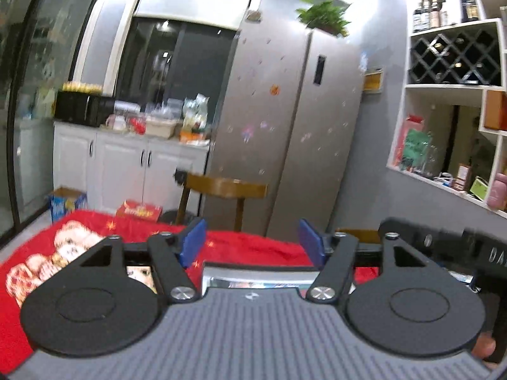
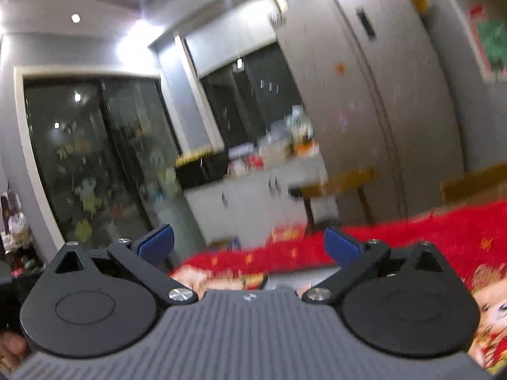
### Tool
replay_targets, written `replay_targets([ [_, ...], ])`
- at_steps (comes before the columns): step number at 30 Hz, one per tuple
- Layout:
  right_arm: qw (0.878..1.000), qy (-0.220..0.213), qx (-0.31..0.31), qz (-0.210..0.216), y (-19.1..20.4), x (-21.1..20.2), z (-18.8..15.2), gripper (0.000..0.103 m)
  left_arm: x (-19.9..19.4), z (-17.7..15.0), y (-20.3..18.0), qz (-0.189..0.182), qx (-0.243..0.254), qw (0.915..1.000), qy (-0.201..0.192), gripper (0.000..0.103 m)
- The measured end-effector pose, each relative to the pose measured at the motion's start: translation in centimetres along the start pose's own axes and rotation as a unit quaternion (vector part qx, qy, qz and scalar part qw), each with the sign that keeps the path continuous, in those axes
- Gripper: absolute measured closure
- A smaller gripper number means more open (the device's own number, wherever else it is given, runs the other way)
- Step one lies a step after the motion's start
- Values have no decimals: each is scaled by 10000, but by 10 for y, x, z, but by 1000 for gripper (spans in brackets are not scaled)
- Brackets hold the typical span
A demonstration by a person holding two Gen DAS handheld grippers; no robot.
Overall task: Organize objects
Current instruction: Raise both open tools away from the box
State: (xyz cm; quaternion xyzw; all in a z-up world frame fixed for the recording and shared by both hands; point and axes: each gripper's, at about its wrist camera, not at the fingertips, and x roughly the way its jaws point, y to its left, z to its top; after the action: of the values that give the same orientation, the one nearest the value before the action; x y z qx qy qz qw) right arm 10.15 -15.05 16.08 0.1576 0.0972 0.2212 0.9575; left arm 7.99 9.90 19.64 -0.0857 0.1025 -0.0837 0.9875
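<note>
Kitchen's red cartoon-print tablecloth point(image 1: 247, 247) fills the foreground, with the left gripper point(image 1: 250, 242) and right gripper point(image 2: 248, 247) both spread wide, holding nothing above it, the steel fridge point(image 1: 285, 120) behind; task objects aren't identifiable.

A silver two-door refrigerator point(image 1: 285, 120) fills the centre of the left wrist view, a potted green plant point(image 1: 323, 17) on top. At left, white base cabinets point(image 1: 126, 164) carry a black microwave point(image 1: 82, 107) and cluttered containers under a dark window point(image 1: 177, 63). White wall shelving point(image 1: 456, 88) occupies the right edge. A wooden chair point(image 1: 221, 190) stands behind the red patterned tablecloth point(image 1: 247, 247). Ceiling lights point(image 2: 133, 41) glare at upper left of the blurred right wrist view.
</note>
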Motion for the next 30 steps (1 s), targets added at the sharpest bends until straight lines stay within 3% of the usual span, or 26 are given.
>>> replay_targets([
  [5,9974,-704,-11,-177,17,-45,9,0,-53,8,-39,255,428,9977,-454,26],
  [10,9941,-823,-308,-639,24,-66,9,0,-100,7,-56,-56,455,9961,-754,25],
  [17,9861,-1056,-974,-832,21,-80,-21,0,-120,-33,-53,362,664,9915,-1062,19],
  [20,9881,-951,-902,-803,7,-76,-34,0,-99,-63,-39,362,540,9945,-817,19],
  [25,9938,-539,-500,-833,-30,-65,-56,0,-57,-99,-18,464,246,9986,49,19],
  [30,9952,372,-185,-886,-51,-42,-77,0,-36,-135,2,453,-121,9959,769,19],
])
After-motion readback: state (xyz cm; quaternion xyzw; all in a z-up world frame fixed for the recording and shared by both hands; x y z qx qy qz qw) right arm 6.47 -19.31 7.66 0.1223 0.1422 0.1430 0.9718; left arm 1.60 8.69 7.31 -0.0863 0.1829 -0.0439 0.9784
